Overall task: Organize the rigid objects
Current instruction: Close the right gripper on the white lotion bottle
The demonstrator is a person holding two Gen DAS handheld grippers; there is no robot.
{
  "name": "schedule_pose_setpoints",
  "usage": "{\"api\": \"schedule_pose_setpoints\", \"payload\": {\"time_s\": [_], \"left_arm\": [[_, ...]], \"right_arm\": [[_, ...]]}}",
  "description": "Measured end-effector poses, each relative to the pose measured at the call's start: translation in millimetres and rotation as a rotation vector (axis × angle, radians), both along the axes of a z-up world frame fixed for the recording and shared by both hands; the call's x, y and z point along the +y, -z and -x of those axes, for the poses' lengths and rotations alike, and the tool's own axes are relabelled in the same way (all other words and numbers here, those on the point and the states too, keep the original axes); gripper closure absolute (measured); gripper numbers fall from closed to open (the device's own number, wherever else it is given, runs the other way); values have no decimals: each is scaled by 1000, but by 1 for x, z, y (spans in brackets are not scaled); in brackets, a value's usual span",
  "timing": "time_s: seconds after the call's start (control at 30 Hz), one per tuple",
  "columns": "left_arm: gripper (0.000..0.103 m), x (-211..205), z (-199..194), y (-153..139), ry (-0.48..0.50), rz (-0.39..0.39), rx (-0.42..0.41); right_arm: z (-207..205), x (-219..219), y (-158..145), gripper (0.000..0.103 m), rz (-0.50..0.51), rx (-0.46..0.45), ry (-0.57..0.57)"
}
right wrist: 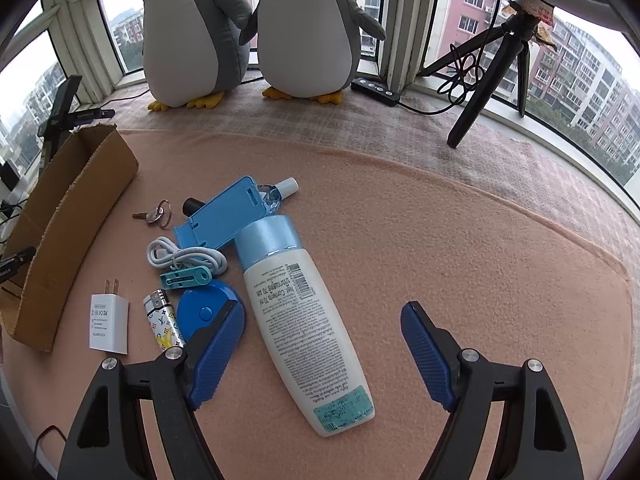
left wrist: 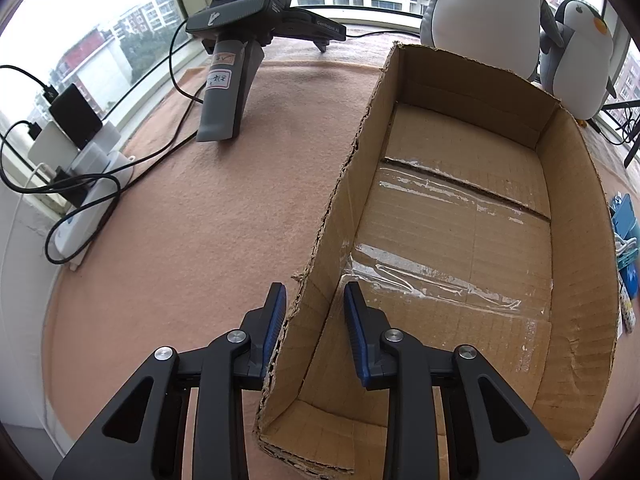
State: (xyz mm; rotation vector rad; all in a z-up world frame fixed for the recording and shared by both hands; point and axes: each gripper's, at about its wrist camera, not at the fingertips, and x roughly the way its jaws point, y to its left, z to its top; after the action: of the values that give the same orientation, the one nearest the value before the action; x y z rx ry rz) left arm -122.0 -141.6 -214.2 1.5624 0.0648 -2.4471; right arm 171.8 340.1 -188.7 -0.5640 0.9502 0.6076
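Note:
An open cardboard box (left wrist: pixel 576 240) lies on the peach cloth, with only tape on its floor. My left gripper (left wrist: pixel 314 300) is open and straddles the box's torn left wall near the front corner; the left pad (left wrist: pixel 276 320) touches the outside. The right wrist view shows a white bottle (right wrist: pixel 304 312) with a blue cap lying between the wide-open fingers of my right gripper (right wrist: pixel 322 308). To its left lie a blue stand (right wrist: pixel 224 216), keys (right wrist: pixel 154 213), a white cable (right wrist: pixel 184 258), a teal clip (right wrist: pixel 186 278), a blue round case (right wrist: pixel 204 312), a lighter (right wrist: pixel 164 322) and a white charger (right wrist: pixel 109 322).
Two plush penguins (right wrist: pixel 304 40) stand at the window behind the items. A black tripod (right wrist: pixel 488 68) and a power strip (right wrist: pixel 374 90) sit at the back right. In the left wrist view a spare gripper device (left wrist: pixel 236 52) stands on the cloth, with chargers and cables (left wrist: pixel 80 184) at the left edge.

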Motion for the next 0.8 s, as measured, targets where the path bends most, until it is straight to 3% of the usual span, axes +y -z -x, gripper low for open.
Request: {"api": "schedule_pose_setpoints", "payload": {"time_s": [0.2,0.27,0.5,0.57,0.8], "left_arm": [[75,0,-1,1,-5,-5,5],[75,0,-1,1,-6,-5,5],[75,0,0,1,-8,-8,6],[75,0,-1,1,-8,-9,6],[75,-1,-1,1,-11,-14,10]], "right_arm": [[-3,11,11,26,42,-1,-9],[-8,14,17,33,56,9,-3],[-13,20,31,38,84,43,2],[-13,20,34,48,87,59,8],[-8,15,31,55,60,76,40]]}}
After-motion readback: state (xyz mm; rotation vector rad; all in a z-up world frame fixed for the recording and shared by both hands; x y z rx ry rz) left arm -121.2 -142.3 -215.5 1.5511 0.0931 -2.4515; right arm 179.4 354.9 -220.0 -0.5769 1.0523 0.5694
